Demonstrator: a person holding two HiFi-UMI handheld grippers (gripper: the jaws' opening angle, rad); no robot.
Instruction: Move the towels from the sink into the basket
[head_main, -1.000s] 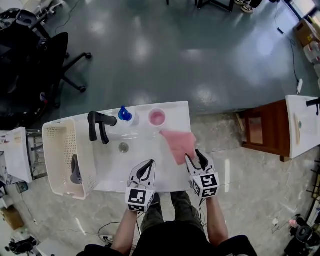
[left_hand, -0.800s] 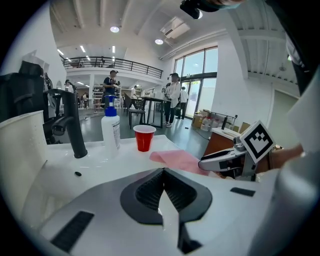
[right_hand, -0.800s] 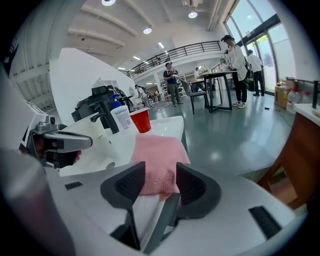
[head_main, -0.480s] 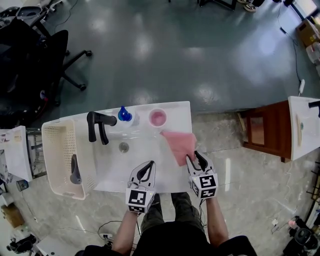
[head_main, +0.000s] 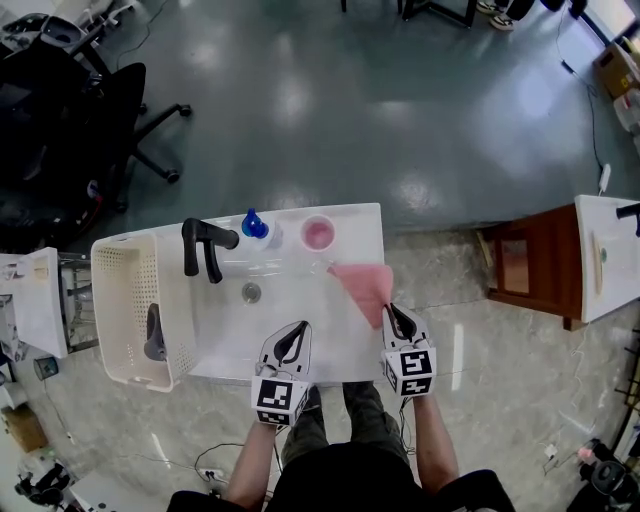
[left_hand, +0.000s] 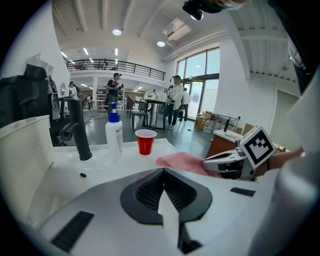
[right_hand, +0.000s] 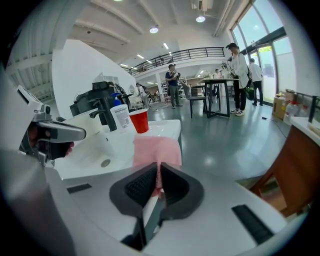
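1. The pink towel (head_main: 365, 285) was found draped over the right side of the sink (head_main: 285, 318), its near corner within easy reach.
2. The right hand-held gripper (head_main: 393, 318) had just been closed and was clamped on that corner, apparently so that the cloth could be lifted.
3. The left hand-held gripper (head_main: 293, 340) was held empty at the sink's front edge, jaws together, clear of the grip.
4. The basket (head_main: 110, 300) was set against the sink's left end, well apart from the towel.

Bright, even indoor light. Ceiling lamps (right_hand: 200, 18) at my twelve o'clock glare off the glossy floor (head_main: 300, 150). My gripper views bend, darkening at the edges.
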